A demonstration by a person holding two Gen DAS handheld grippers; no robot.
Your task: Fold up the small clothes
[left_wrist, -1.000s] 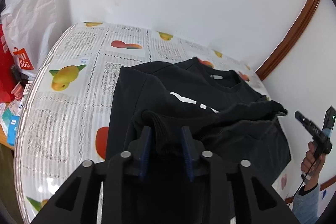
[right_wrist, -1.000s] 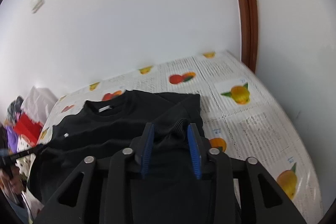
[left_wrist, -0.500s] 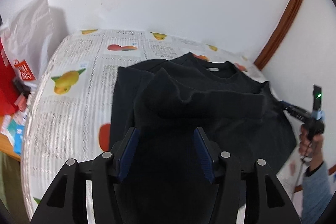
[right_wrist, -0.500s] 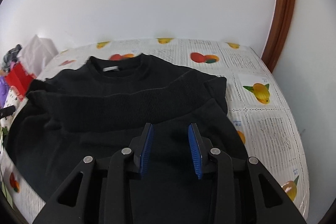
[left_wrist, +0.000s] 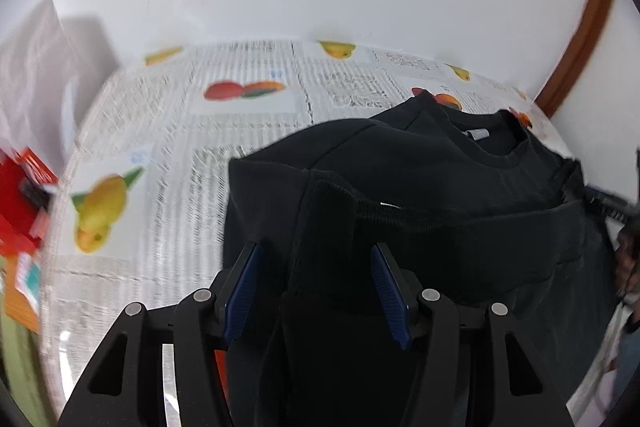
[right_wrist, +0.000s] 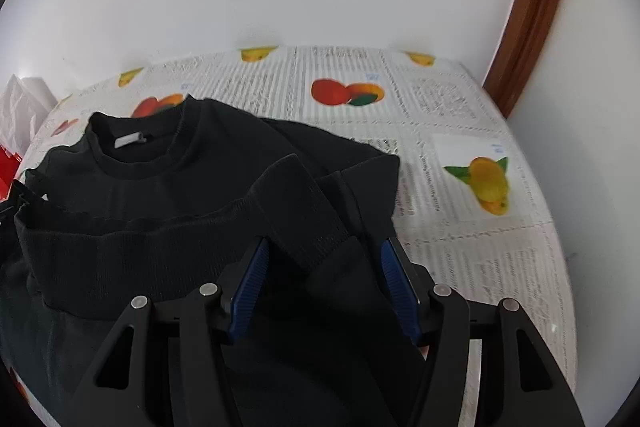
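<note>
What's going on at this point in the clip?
A person with two handheld grippers is folding a black sweatshirt on a fruit-print tablecloth. Its ribbed hem is folded up toward the collar. The left gripper and right gripper are both open over the fabric, gripping nothing.

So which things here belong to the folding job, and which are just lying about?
Part of the job:
- black sweatshirt, hem folded up toward the collar
- left tool, open over the cloth
- right tool, open over the cloth
- table with the fruit-print cover, the folding surface

Just lying about:
- white bag
- red packaging at the table's edge
</note>
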